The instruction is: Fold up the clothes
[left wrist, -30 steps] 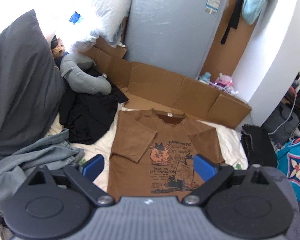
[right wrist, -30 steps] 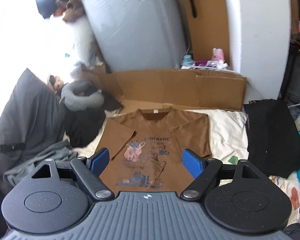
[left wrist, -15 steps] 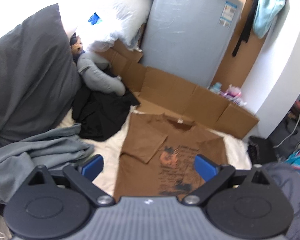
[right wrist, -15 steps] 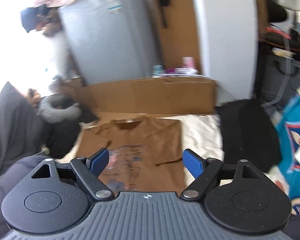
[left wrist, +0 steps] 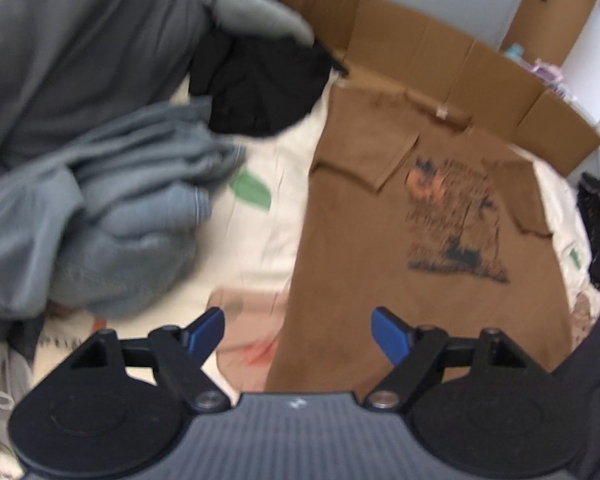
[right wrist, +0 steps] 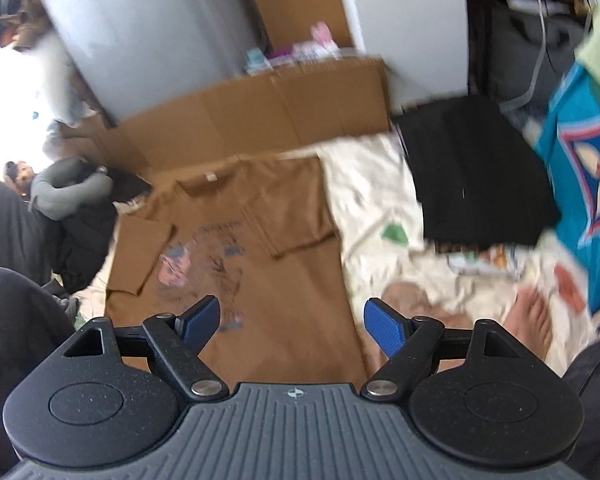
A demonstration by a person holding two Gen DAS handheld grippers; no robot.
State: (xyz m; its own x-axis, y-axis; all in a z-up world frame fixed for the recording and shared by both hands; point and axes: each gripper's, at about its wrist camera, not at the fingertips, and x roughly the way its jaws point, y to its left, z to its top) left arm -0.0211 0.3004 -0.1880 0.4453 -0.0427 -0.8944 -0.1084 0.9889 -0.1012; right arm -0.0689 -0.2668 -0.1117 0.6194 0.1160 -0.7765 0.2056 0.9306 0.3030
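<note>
Nothing can be read here. The brown T-shirt (left wrist: pixel 420 240) carries a dark print with lines of lettering on its chest, but in the left wrist view the lines are smeared into illegible bands — only an orange figure stands out beside them. In the right wrist view the same print (right wrist: pixel 208 256) is just as blurred. A small pale tag (right wrist: pixel 211 176) sits inside the collar — any wording on it is too small to tell.

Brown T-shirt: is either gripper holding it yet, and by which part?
Nothing is held. The left gripper and right gripper both stand open above the hem end of the brown T-shirt, which lies flat, sleeves folded in.
</note>
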